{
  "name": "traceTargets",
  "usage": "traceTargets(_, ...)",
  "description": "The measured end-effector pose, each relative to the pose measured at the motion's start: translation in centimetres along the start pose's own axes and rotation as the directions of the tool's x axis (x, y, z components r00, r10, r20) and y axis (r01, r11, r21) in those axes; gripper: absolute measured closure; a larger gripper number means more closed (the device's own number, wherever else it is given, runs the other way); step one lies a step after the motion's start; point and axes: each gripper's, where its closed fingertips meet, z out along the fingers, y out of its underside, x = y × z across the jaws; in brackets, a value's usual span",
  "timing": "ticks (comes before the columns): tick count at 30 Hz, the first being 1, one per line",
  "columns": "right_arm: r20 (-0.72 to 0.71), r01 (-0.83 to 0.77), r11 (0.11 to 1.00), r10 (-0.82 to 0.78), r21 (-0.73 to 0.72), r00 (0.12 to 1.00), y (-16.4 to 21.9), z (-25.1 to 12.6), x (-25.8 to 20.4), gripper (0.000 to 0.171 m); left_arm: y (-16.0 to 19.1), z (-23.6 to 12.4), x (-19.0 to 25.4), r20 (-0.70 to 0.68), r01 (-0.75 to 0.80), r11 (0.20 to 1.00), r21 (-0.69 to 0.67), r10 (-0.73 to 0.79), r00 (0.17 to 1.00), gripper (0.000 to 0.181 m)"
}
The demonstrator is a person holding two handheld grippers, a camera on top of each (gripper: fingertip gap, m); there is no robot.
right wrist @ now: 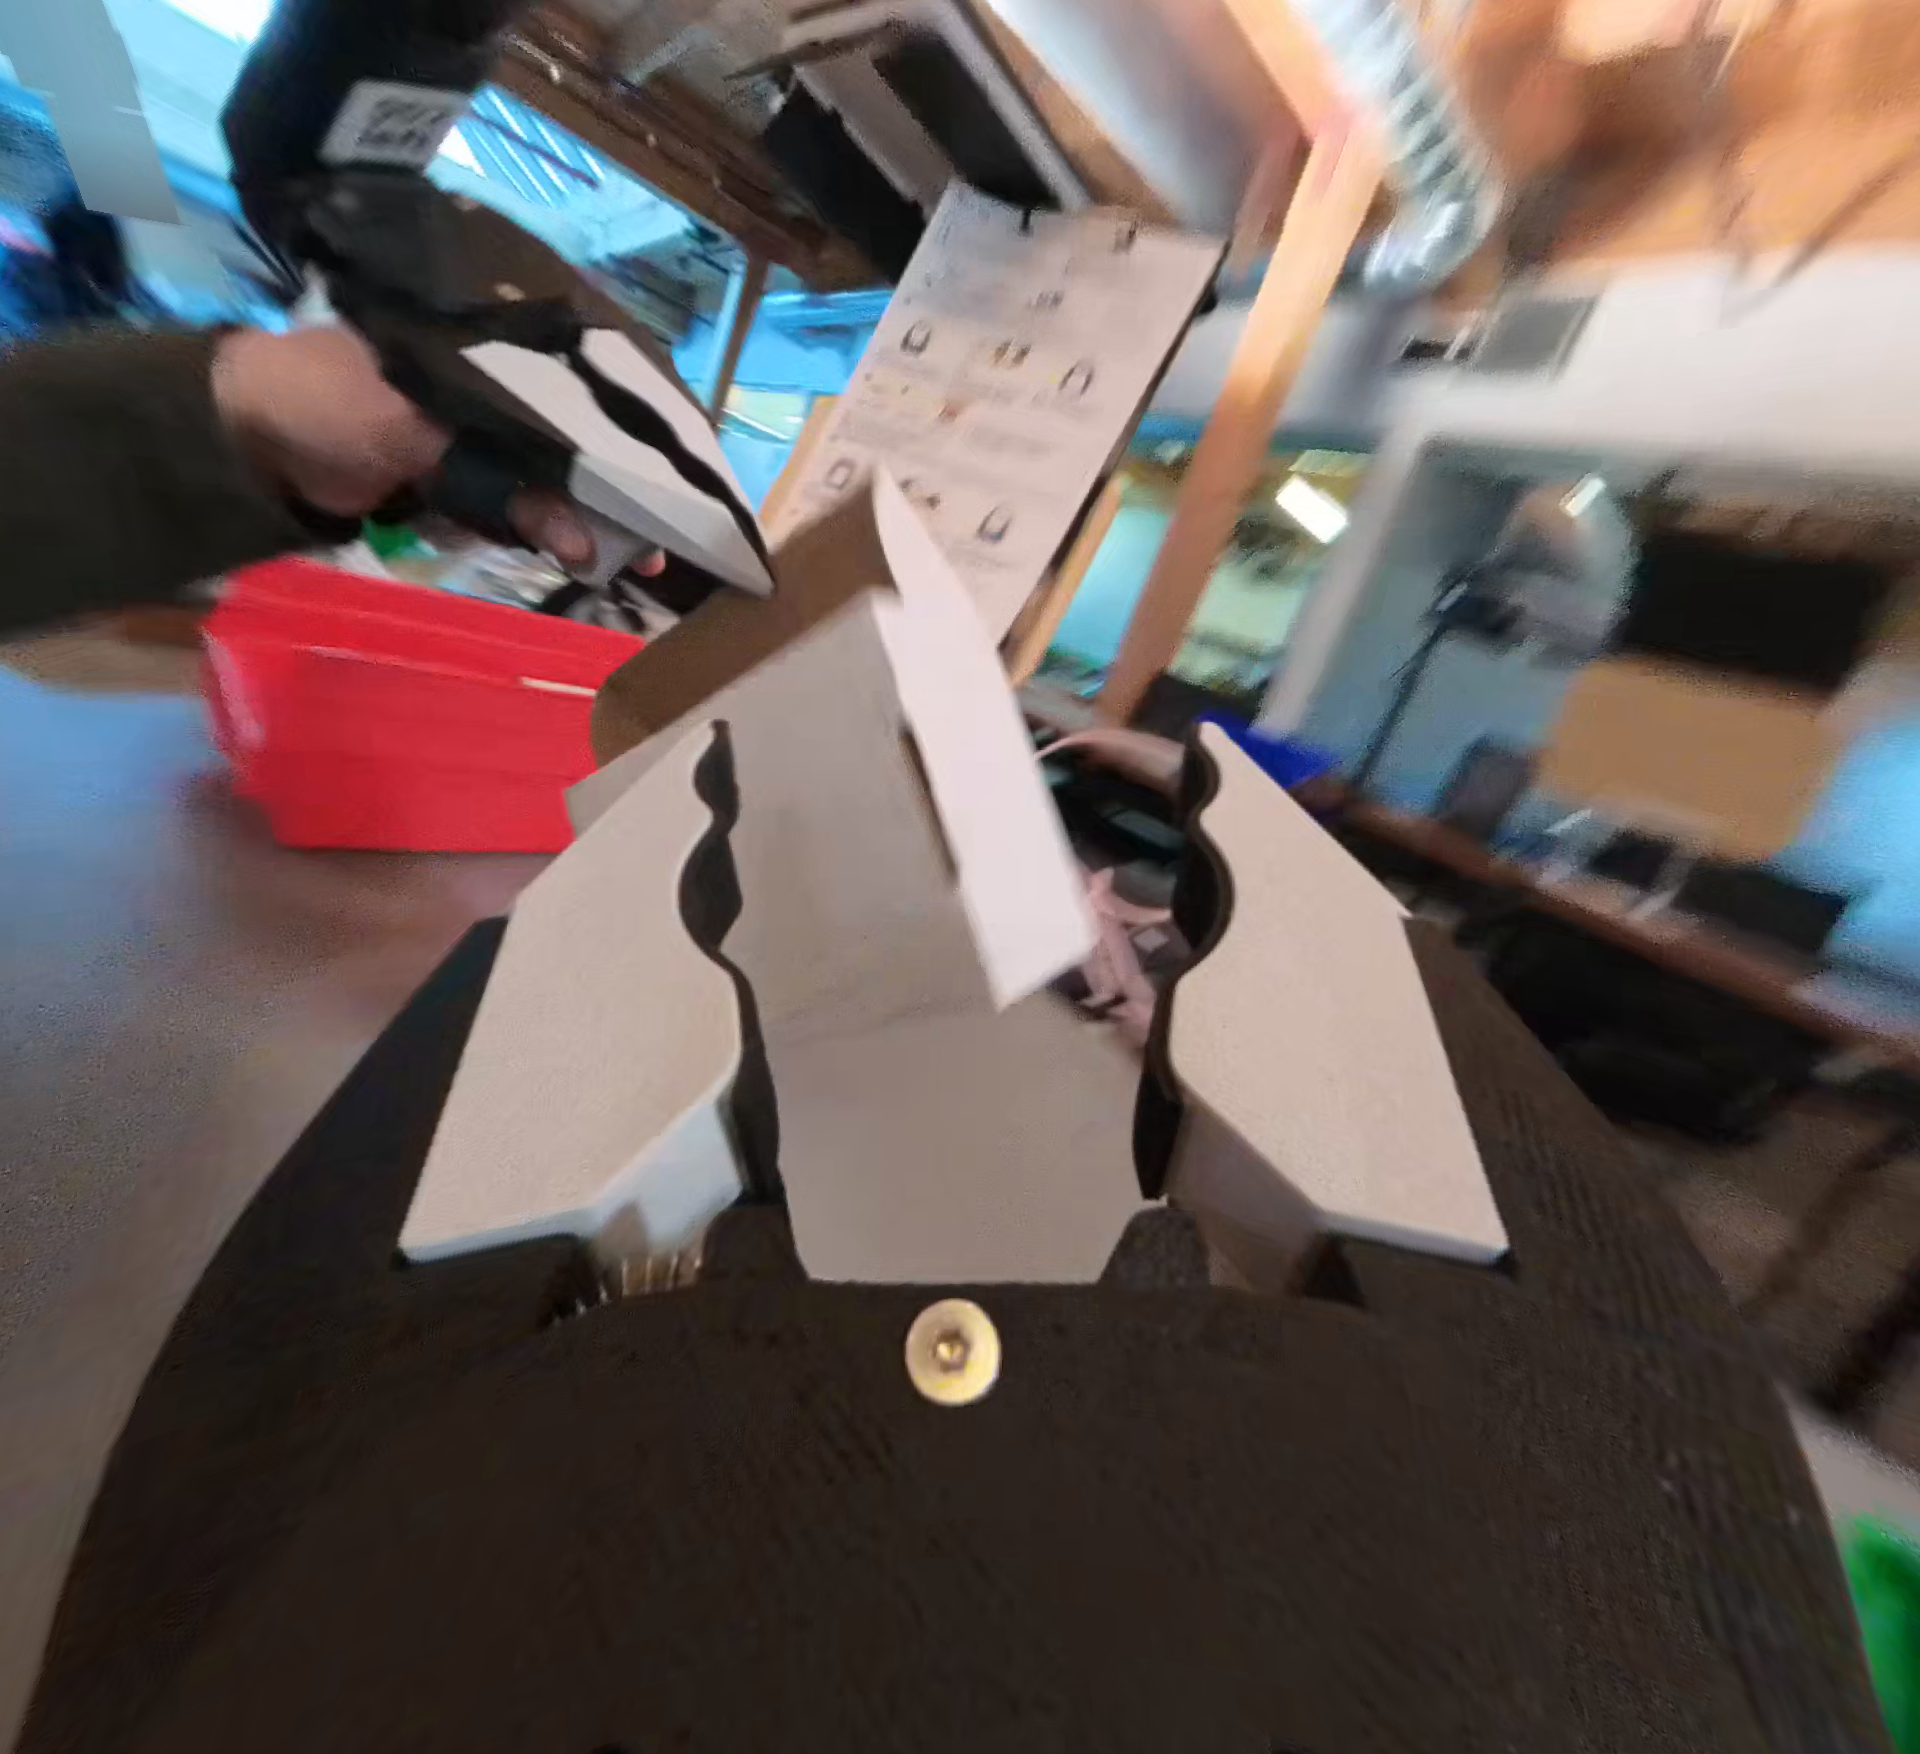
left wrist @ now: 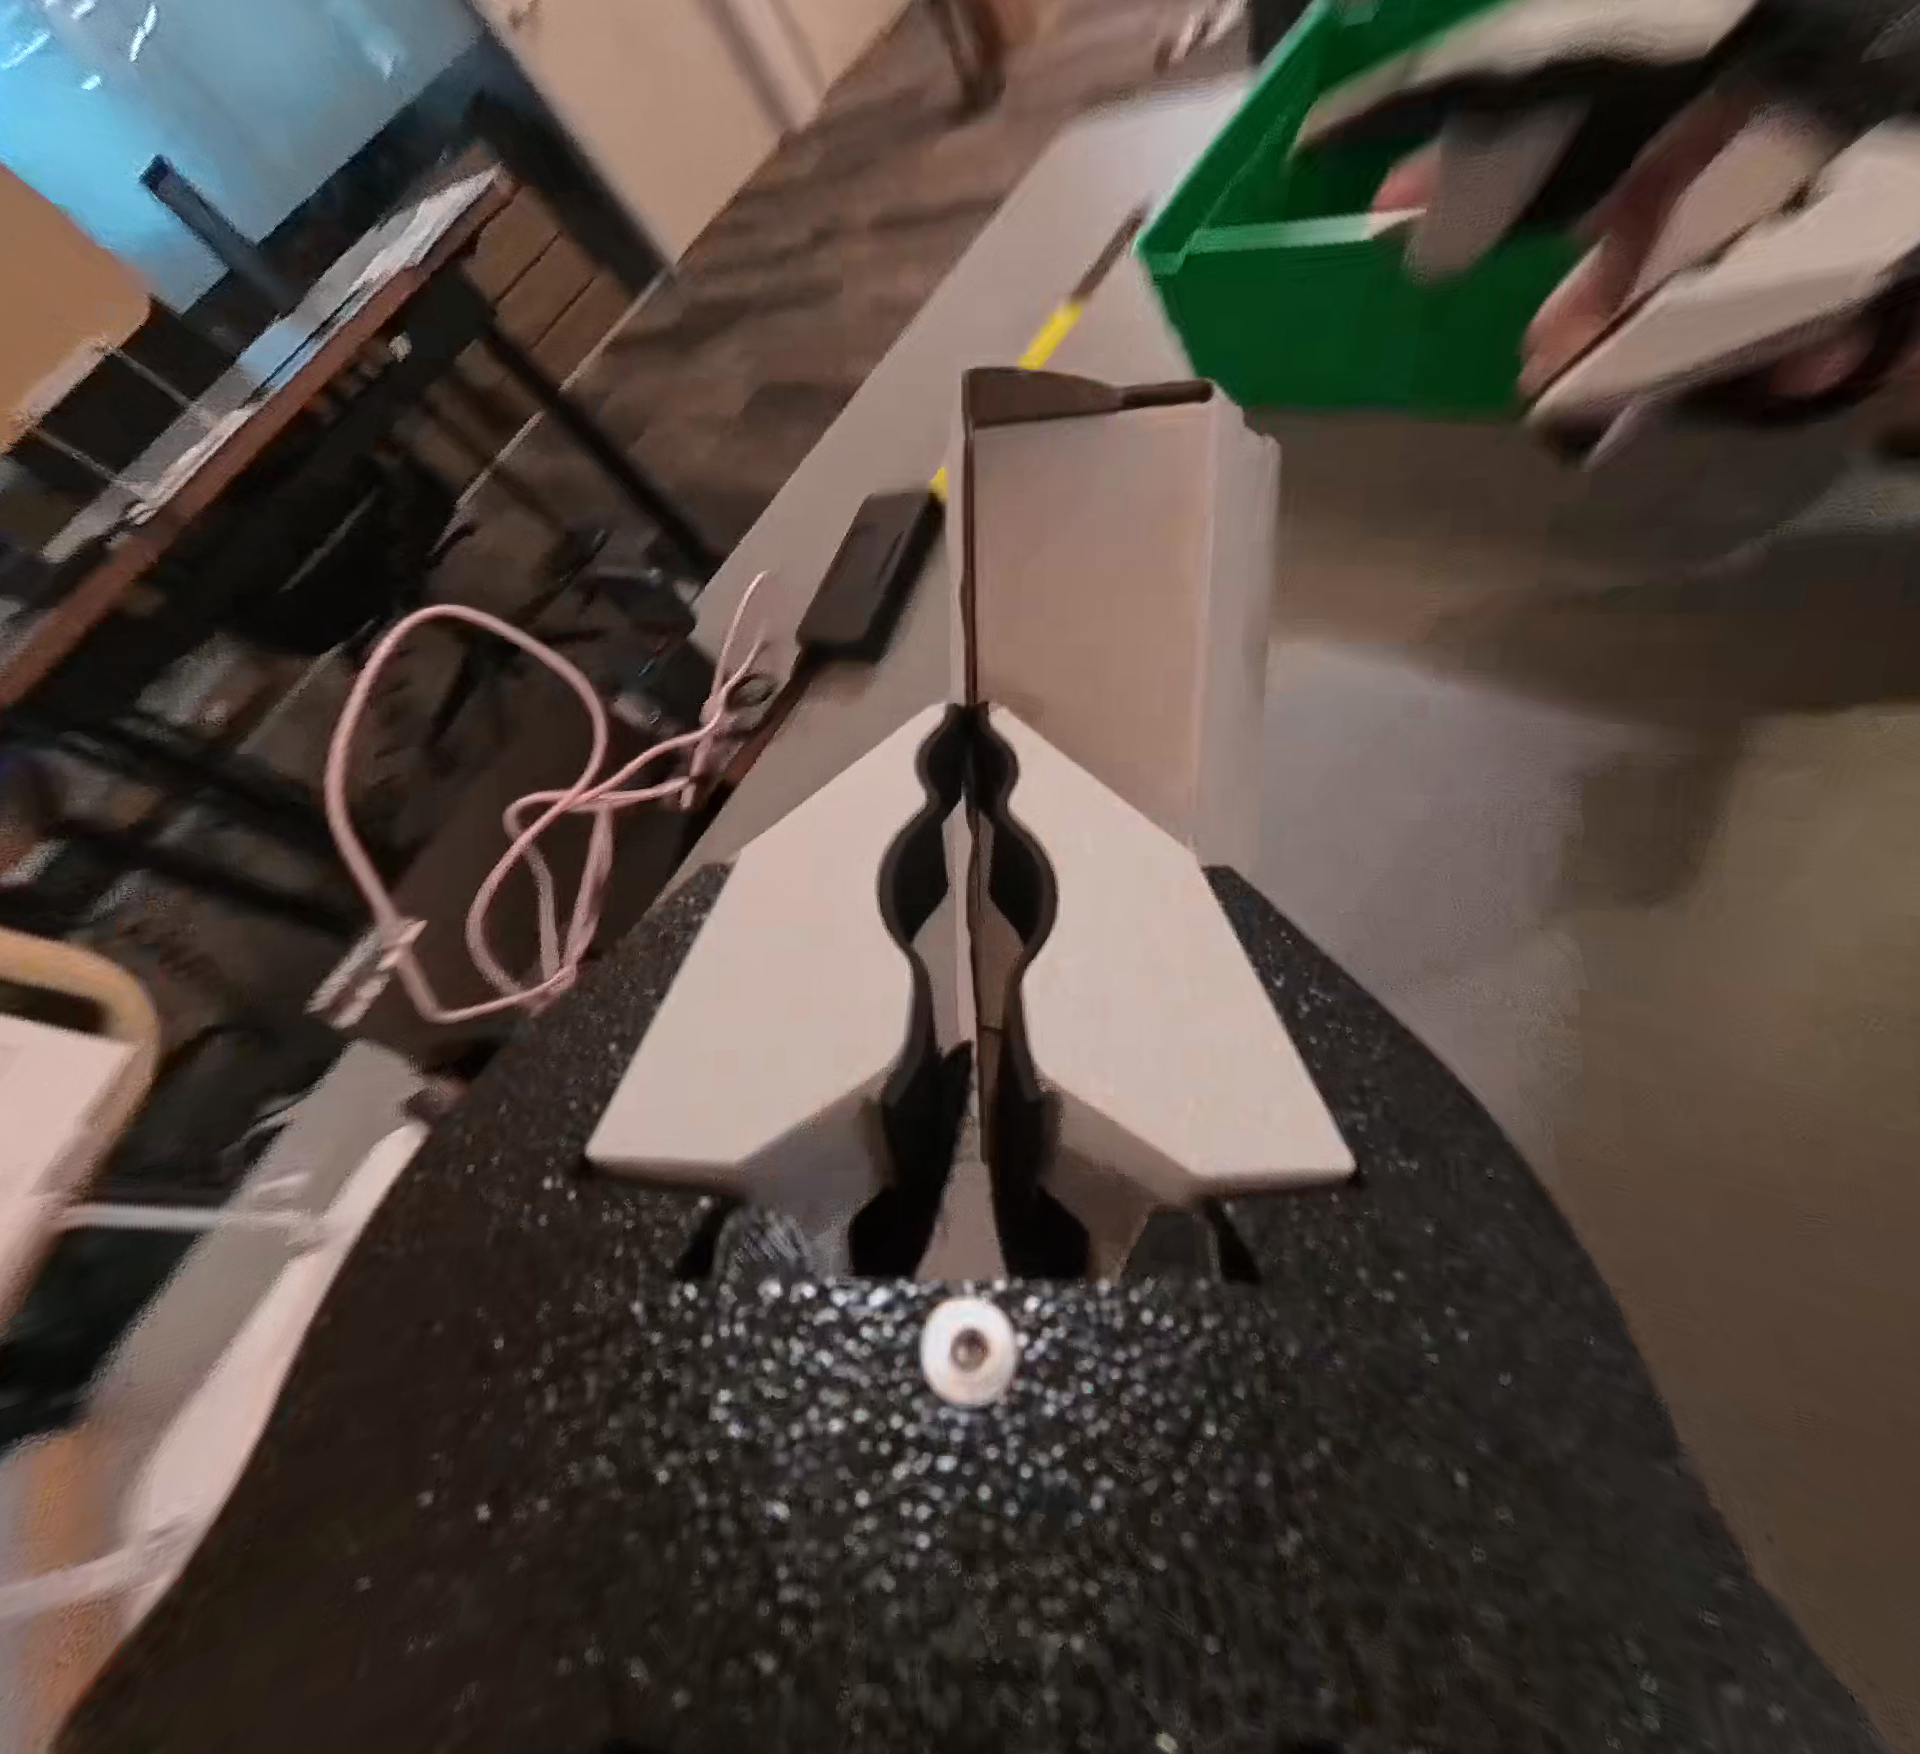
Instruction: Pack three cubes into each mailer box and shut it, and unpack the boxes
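My left gripper [left wrist: 971, 712] is shut on a thin panel of a white mailer box [left wrist: 1101, 582], which stands open and tilted above the grey table [left wrist: 1455, 873]. In the right wrist view the box [right wrist: 831, 852] shows a brown inside and a loose white flap [right wrist: 977, 800], with the left gripper [right wrist: 753, 572] pinching its far edge. My right gripper [right wrist: 961, 738] is open, its fingers wide on either side of the box. It appears blurred in the left wrist view [left wrist: 1558, 250], in front of the green bin. No cubes are visible.
A green bin [left wrist: 1299, 312] stands on the table beyond the box. A red bin [right wrist: 395, 738] stands on the other side. A black device [left wrist: 868, 572] and a pink cable [left wrist: 468, 769] lie at the table's left edge. A person's hand [right wrist: 312, 426] holds the left gripper.
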Motion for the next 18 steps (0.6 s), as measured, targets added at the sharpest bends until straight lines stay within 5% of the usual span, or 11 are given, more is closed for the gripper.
traceTargets(3, 0.077, 0.377, 0.924, -0.373, -0.053, 0.925, -1.4, 1.1, -4.5, 0.099, 0.4, 1.9, 0.4, -0.008, -0.127, 0.977, -0.172, 0.128, 0.992, 0.181)
traceTargets(7, 0.312, 0.717, 0.657, -0.647, -0.233, 0.695, 4.2, 3.8, -9.8, 0.100, 1.3, 4.1, 2.1, -0.100, -0.237, 0.915, -0.325, 0.216, 0.971, 0.181)
traceTargets(14, 0.390, 0.746, 0.422, -0.660, -0.516, 0.643, 10.7, 3.4, -7.3, 0.105, 0.7, 5.1, 4.6, -0.171, -0.319, 0.871, -0.373, 0.273, 0.947, 0.181)
traceTargets(18, 0.400, 0.719, 0.453, -0.614, -0.528, 0.680, 10.1, 2.2, -8.4, 0.112, 0.7, 4.7, 6.0, -0.251, -0.317, 0.865, -0.388, 0.232, 0.940, 0.181)
